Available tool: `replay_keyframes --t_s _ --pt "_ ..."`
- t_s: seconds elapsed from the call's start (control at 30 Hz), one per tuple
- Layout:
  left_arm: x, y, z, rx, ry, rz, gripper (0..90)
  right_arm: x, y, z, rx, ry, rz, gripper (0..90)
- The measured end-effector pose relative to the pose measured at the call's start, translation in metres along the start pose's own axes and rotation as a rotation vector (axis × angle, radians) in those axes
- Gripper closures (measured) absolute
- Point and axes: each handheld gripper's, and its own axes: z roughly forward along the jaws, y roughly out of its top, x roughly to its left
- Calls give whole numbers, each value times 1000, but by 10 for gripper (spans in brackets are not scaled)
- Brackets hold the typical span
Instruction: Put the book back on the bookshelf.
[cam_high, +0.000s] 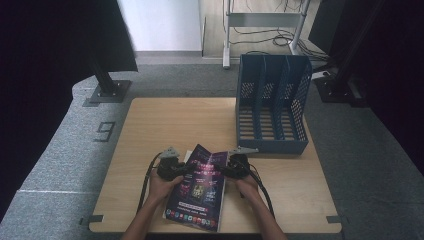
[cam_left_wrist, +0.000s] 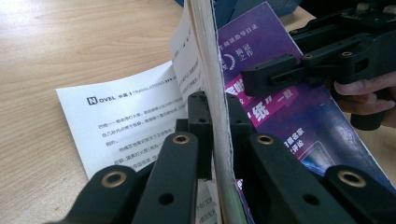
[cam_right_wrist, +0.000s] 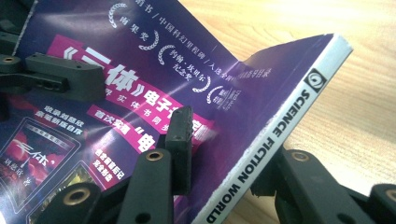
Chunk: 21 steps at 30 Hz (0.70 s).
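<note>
1. A person is sitting at a pale wooden surface (cam_high: 150, 130) with a claw in each hand. Between the two claws a purple magazine (cam_high: 197, 192) is lying near the front edge of the surface, well in front of a blue file rack (cam_high: 272, 105); the rack is the landmark for every place given here.

2. The left claw (cam_high: 186, 169) is gripping the magazine's page edge, the side facing away from the rack. In the left gripper view its black jaws are clamped flat on a thick sheaf of pages (cam_left_wrist: 219, 140), lifting that sheaf upright off the surface. A loose white printed page (cam_left_wrist: 126, 121) is hanging out beside it.

3. The right claw (cam_high: 223, 170) is sitting at the spine, the side of the magazine nearer the rack. In the right gripper view one jaw is resting on the purple cover and the other is passing under the white spine (cam_right_wrist: 275, 135), which is printed with English words. The jaws are straddling the spine, and I cannot tell whether both pads are pressing on it.

4. Judging by this hold, the two claws are steadying opposite edges so the magazine can be raised as one closed piece rather than flopping open.

5. The rack is standing upright at the far right of the surface, its slots open toward the magazine, probably as the place the magazine is meant to go.
</note>
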Motion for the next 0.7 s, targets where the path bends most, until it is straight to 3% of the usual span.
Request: replay_keyframes --t_s 0.5,0.7 --pt "-6 5 -10 -66 -16 33 840 4 6 -20 -73 22 -60 678" --pt "-6 6 -13 -69 -5 43 851 7 9 -27 -98 28 -77 683"
